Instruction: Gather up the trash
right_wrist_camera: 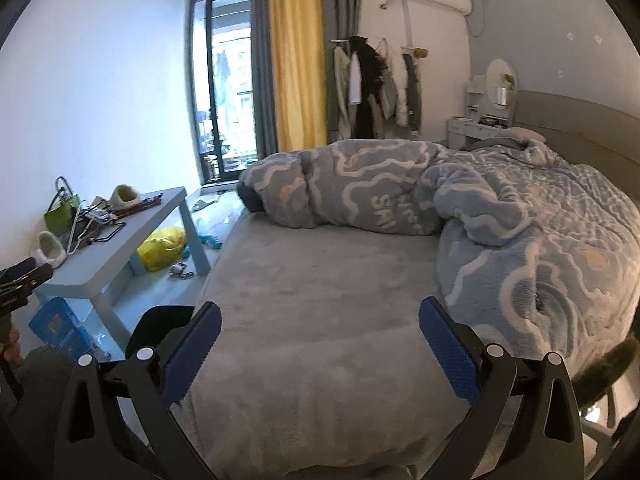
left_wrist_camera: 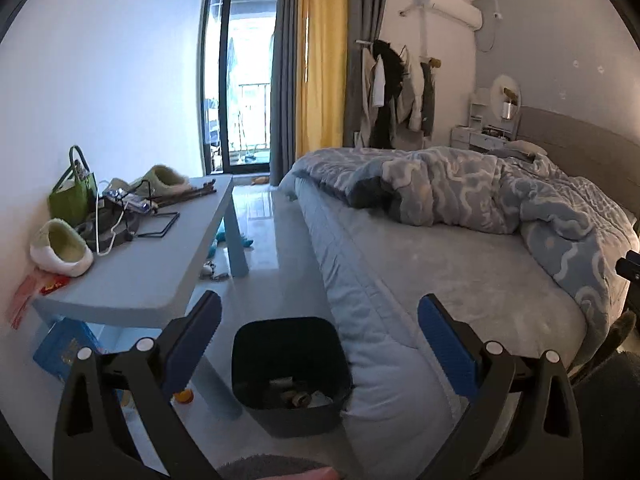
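A black trash bin [left_wrist_camera: 256, 410] stands on the floor between the bed and the low table, with several bits of rubbish inside. My left gripper [left_wrist_camera: 319, 320] hangs open just above and in front of it, nothing between its blue pads. My right gripper [right_wrist_camera: 320, 322] is open too, held over the grey bed sheet [right_wrist_camera: 320, 288] with nothing in it. The bin's dark rim [right_wrist_camera: 160, 322] peeks out at the bed's left corner in the right wrist view. Red wrappers [left_wrist_camera: 36, 286] lie at the table's near left edge. A yellow plastic bag [right_wrist_camera: 162, 248] sits under the table.
A pale blue low table [left_wrist_camera: 152, 264] carries two green slippers [left_wrist_camera: 60, 250], a green bag [left_wrist_camera: 72, 196], cables and a wire stand. A blue packet [left_wrist_camera: 66, 350] and an orange item [left_wrist_camera: 184, 396] lie below it. A rumpled blue quilt [right_wrist_camera: 500, 216] covers the bed's far side. Small items litter the floor [left_wrist_camera: 260, 220] toward the balcony door.
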`<state>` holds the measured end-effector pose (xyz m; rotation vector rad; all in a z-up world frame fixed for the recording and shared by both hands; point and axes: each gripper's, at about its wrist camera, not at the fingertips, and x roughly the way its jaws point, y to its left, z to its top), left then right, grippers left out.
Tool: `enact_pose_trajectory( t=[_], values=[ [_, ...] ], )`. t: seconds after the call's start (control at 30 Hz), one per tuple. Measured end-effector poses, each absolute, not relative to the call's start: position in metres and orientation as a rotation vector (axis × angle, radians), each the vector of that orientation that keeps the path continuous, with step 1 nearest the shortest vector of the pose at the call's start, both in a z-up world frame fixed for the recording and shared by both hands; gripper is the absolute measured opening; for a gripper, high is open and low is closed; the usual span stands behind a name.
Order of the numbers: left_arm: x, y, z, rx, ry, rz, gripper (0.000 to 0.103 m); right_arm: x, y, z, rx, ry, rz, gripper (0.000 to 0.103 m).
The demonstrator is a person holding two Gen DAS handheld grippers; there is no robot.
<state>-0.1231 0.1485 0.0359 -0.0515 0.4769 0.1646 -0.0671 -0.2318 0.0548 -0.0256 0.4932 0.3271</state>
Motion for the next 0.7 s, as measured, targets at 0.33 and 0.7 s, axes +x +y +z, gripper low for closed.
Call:
enact_pose_trajectory(
  t=[0.33, 0.7],
  values=[
    [-0.133, 0.137, 0.034, 0.031, 0.465, 0.168, 0.100, -0.077, -0.200, 0.055, -0.103, 0.474, 0.384, 0.100],
    [-0.134, 0.148, 0.033, -0.003, 0.484, 0.176, 0.100, -0.076, -0.194, 0.054, -0.083, 0.476, 0.401, 0.100]
  ],
)
